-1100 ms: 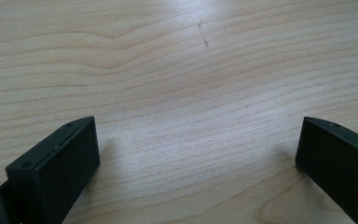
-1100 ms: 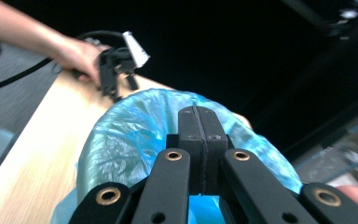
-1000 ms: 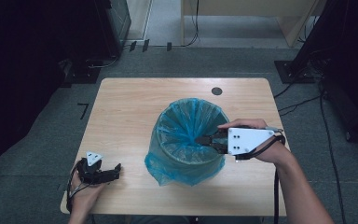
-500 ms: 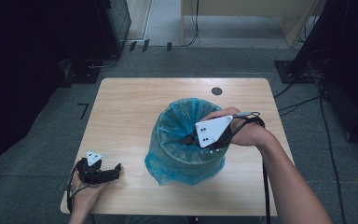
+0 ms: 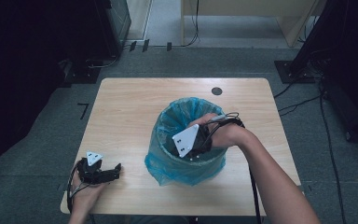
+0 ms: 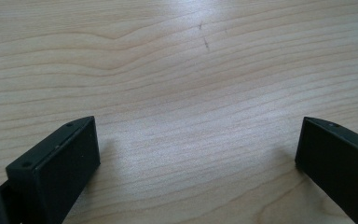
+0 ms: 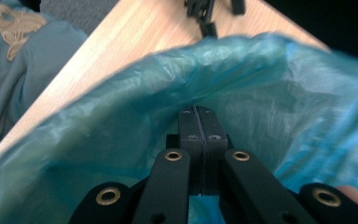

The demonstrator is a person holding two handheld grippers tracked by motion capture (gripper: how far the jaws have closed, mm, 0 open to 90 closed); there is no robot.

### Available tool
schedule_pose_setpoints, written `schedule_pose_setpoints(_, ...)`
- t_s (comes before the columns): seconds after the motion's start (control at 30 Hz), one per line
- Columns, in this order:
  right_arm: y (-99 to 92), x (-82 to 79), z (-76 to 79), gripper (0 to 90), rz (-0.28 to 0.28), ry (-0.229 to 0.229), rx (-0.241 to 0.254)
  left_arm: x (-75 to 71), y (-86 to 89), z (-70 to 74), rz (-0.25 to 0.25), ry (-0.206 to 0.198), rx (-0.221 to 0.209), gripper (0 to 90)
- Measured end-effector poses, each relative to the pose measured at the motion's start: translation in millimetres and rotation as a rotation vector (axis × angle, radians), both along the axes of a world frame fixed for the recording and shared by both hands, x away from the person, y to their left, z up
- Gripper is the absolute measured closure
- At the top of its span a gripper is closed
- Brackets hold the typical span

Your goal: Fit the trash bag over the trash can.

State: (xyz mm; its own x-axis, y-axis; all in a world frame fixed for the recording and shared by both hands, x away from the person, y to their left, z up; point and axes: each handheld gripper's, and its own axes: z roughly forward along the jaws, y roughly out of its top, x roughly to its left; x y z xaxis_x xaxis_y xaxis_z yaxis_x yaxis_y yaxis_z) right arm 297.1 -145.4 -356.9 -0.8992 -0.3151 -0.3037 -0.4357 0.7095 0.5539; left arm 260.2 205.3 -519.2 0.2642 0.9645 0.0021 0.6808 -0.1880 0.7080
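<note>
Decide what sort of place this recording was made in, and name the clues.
Probably a lab or recording room: a lone wooden table on grey carpet, floor cables, dark stands, and a bin with a blue liner.

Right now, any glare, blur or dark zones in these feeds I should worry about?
High view: evenly lit table, dark surroundings at left and right, overall soft. Left gripper view: window-like glare across the wood grain, jaws sharp, faint shadows beneath them. Right gripper view: shut right gripper crisp, blue bag liner slightly smeared, its far rim and background out of focus.
</note>
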Motion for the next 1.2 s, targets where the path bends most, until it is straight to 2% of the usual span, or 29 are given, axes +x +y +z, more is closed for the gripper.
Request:
schedule_pose_setpoints(0.2, 10.6, 6.9, -19.6, 90.0, -0.006, 0.021, -0.084, 0.2, 0.0, 0.1, -0.001, 0.001, 0.000, 0.0)
schedule_pose_setpoints(0.43, 17.0, 11.7, -31.5, 90.0, 0.008, 0.074, -0.176, 0.7, 0.1, 0.1, -0.004, 0.001, 0.002, 0.0)
schedule_pose_setpoints(0.6, 21.9, 13.4, -41.1, 90.0, 0.014, 0.082, -0.223, 0.9, 0.2, 0.1, -0.005, 0.001, 0.003, 0.0)
schedule_pose_setpoints(0.87, 22.6, 14.3, -40.3, 90.0, 0.016, 0.063, -0.211, 1.2, 0.0, 0.0, -0.004, -0.001, 0.001, 0.0)
schedule_pose_setpoints(1.03, 17.4, 11.8, -19.7, 90.0, 0.015, 0.034, -0.150, 1.5, 0.0, 0.0, -0.004, 0.000, 0.001, 0.0)
schedule_pose_setpoints(1.2, 10.6, 5.9, 0.8, 90.0, 0.022, -0.002, -0.139, 1.6, -0.1, 0.1, -0.004, 0.000, 0.001, 0.0)
